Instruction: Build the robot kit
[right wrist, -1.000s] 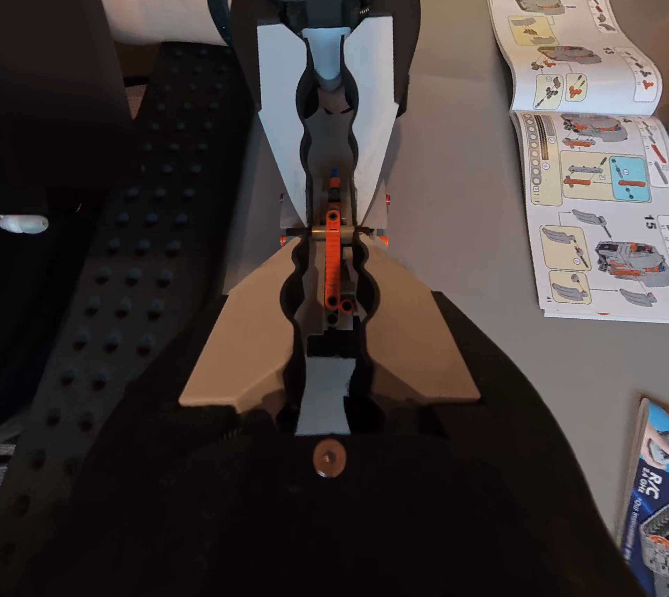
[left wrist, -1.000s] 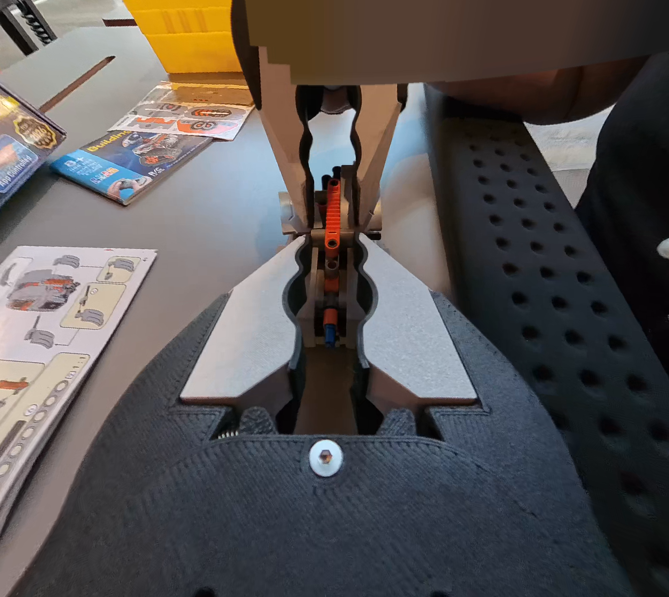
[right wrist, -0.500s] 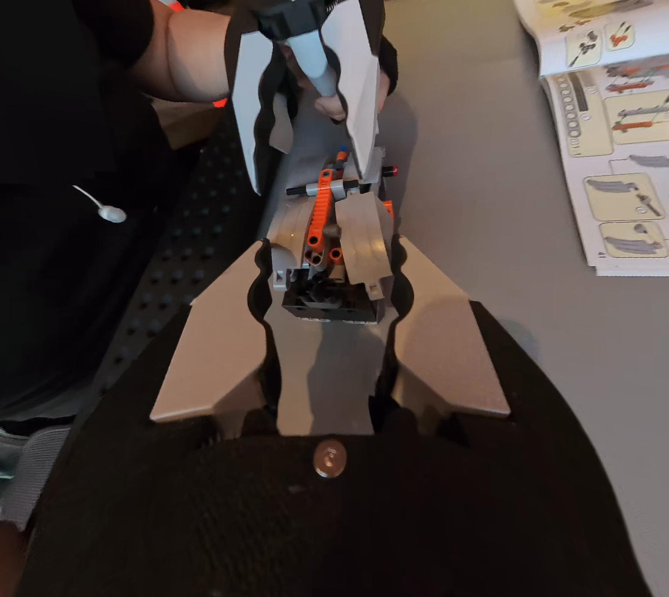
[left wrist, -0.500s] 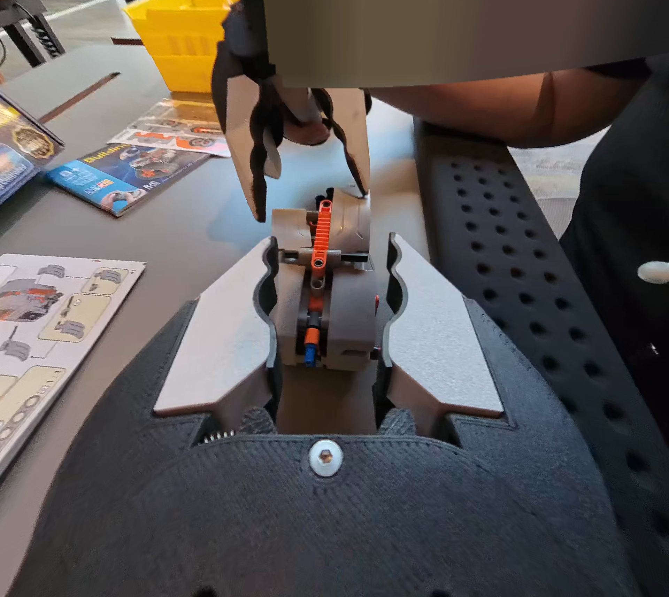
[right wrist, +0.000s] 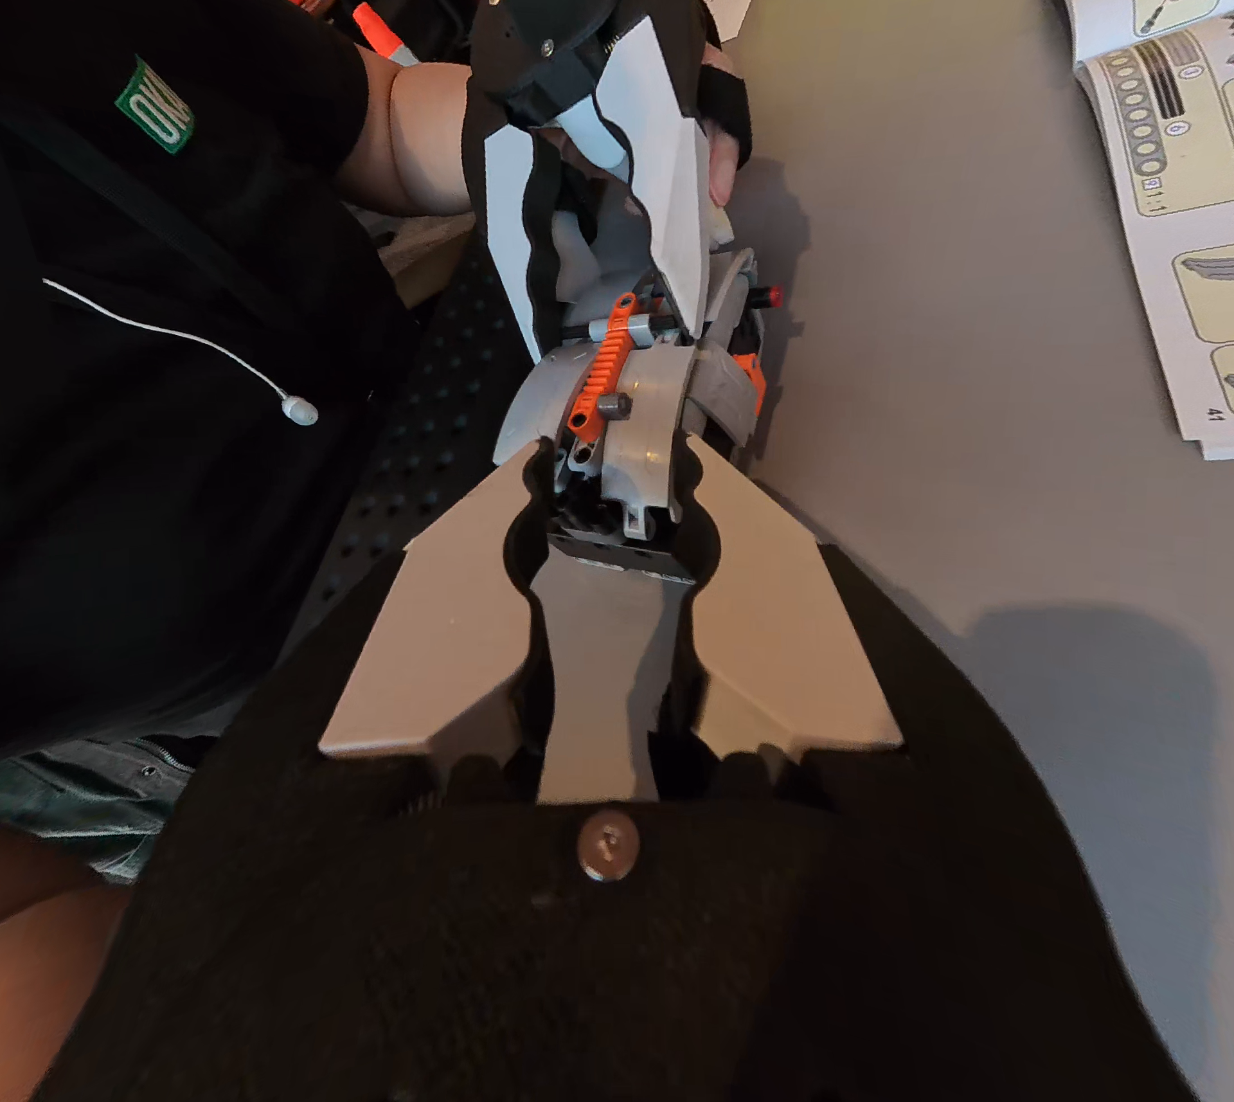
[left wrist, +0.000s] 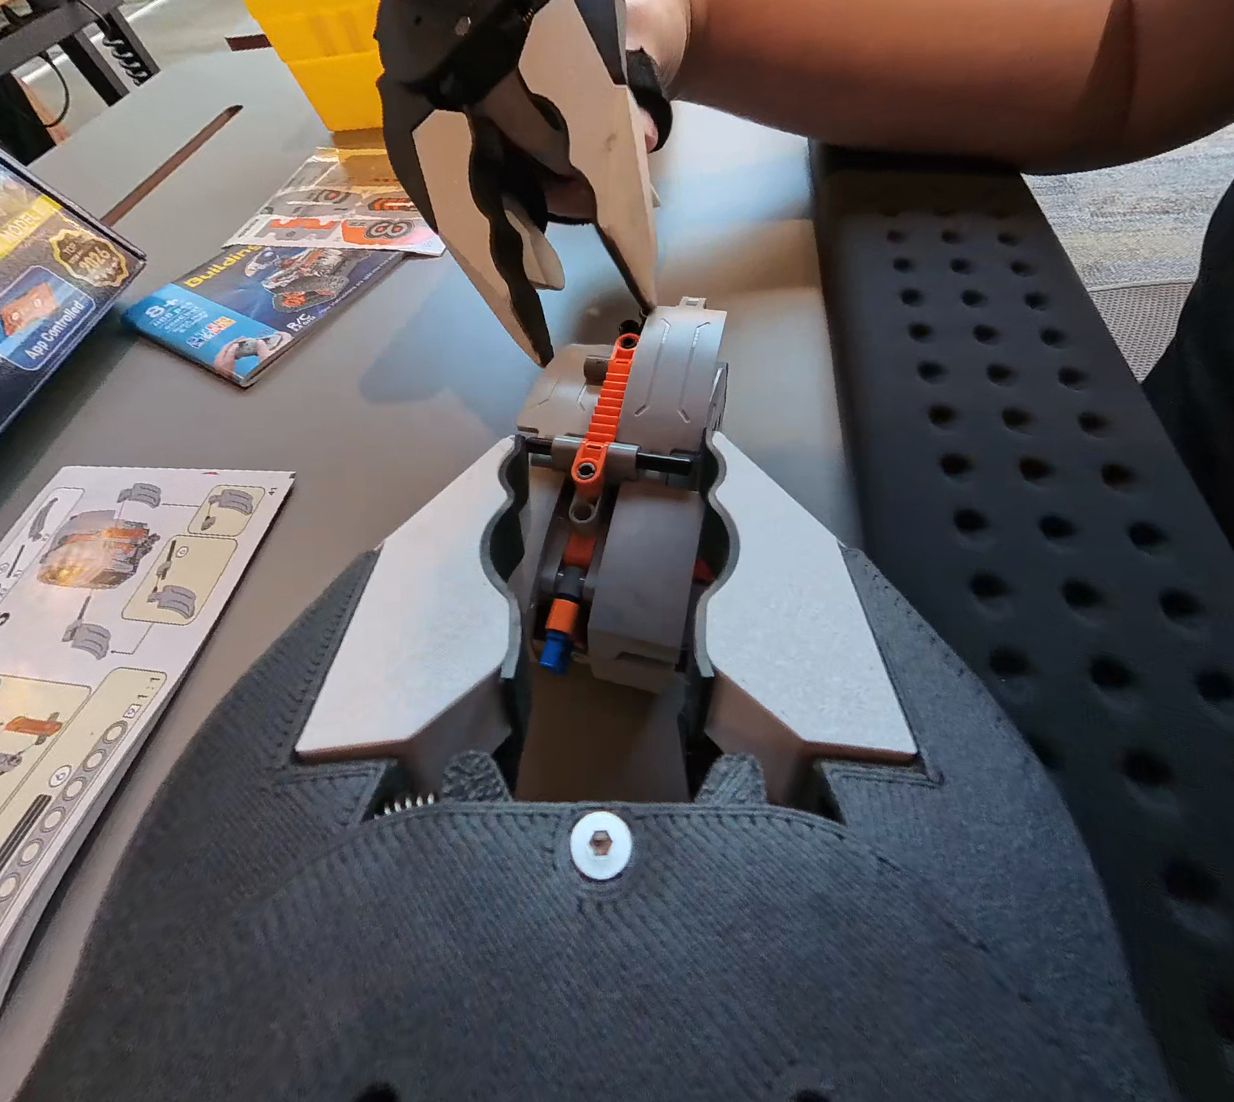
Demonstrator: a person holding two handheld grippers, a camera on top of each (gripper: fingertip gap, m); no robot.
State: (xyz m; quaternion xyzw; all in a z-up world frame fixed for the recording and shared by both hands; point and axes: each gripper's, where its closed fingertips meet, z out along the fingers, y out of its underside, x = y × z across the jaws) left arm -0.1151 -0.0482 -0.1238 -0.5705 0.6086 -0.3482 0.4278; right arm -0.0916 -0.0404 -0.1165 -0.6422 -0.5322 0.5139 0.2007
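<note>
Two grippers are being brought against one grey-and-orange brick model (left wrist: 628,575), end to end, at the near edge of the table (left wrist: 334,402). The model's near end is being clamped between the fingers of the left gripper (left wrist: 611,449), whose inner faces are lying flush on both side panels. The black base at the other end is being bracketed by the right gripper (right wrist: 613,452). Its fingers are being kept apart, and whether they are pressing on the model cannot be told.

In the left wrist view the right gripper's fingertips are being rested on the curved top panels, just beside the orange toothed beam (left wrist: 604,402). The model is being held tilted, so a slip looks likely if the one sure grip is loosened. A panel or the black axle (left wrist: 664,460) could also be popped loose if the two tools are pushed against each other or twisted.

The table is matt grey. A black perforated mat (left wrist: 1001,469) is lying along its edge, beside the model. An open instruction booklet (left wrist: 133,589), a blue leaflet (left wrist: 260,302) and a sticker sheet (left wrist: 334,208) are being left well apart from the grippers. A yellow bin (left wrist: 314,14) is standing farther back, and other desks are being shown beyond it.
</note>
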